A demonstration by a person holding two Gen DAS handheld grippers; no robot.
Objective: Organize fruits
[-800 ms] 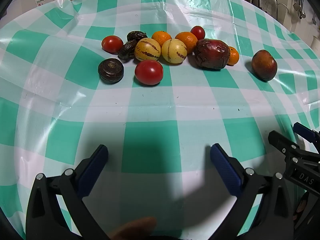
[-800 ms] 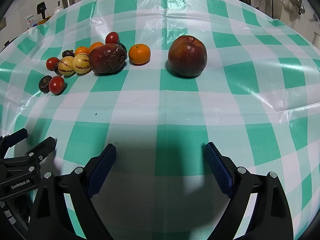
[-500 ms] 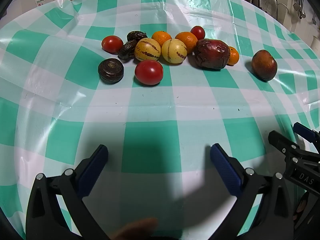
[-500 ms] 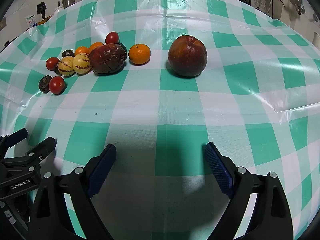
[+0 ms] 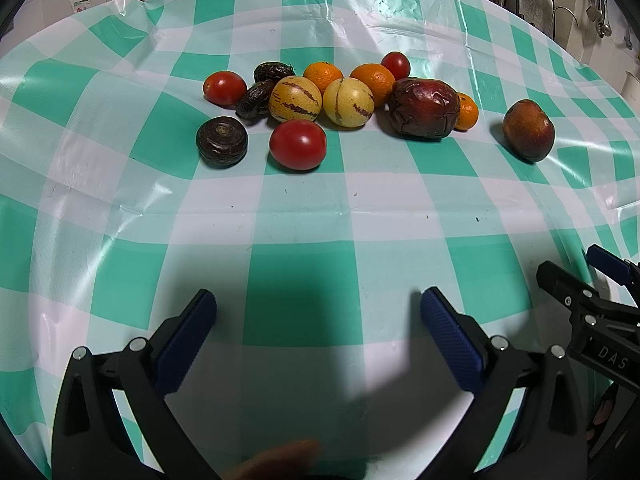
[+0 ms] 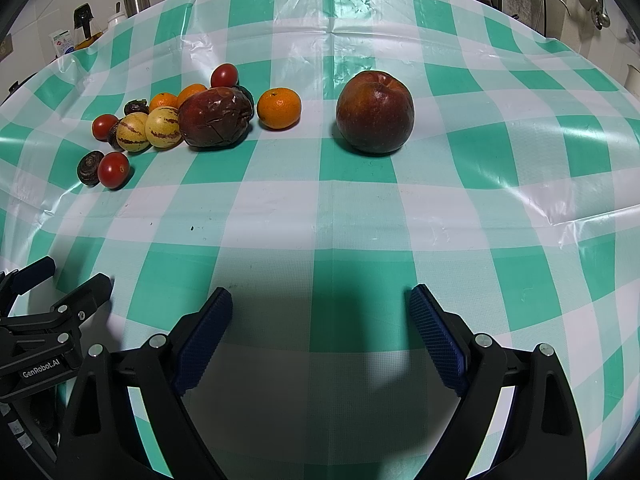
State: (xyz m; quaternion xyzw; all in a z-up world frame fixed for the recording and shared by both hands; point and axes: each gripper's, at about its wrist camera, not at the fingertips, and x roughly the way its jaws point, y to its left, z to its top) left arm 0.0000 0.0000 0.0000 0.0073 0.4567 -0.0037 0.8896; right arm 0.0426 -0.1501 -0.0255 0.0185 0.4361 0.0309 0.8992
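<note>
Fruits lie on the far half of the checked tablecloth, well apart from both tools; nothing has been picked up.

1. Nearest to you: the left gripper and the right gripper hover low over the near edge of the cloth, side by side. Both are released, jaws spread wide, nothing between the pads.

2. Middle of the cloth: bare, so your approach path is unobstructed.

3. Far left: the cluster. A red tomato and a dark ridged fruit sit nearest, just in front of two striped yellow fruits that touch each other. Behind them lie further dark fruits, oranges and small tomatoes. A large wrinkled dark-red fruit closes the right end of the cluster, with a small orange just beside it.

4. Far right: a red apple stands alone, apart from the cluster, stem dimple up.

5. Governing relation: the apple lies straight ahead of the right gripper, almost centred between its pads, whereas the cluster lies ahead of the left gripper. Judged from this, use the right gripper for the apple (it is round, so no long axis dictates jaw orientation). The wrinkled fruit is elongated left to right; close across its short axis.
</note>
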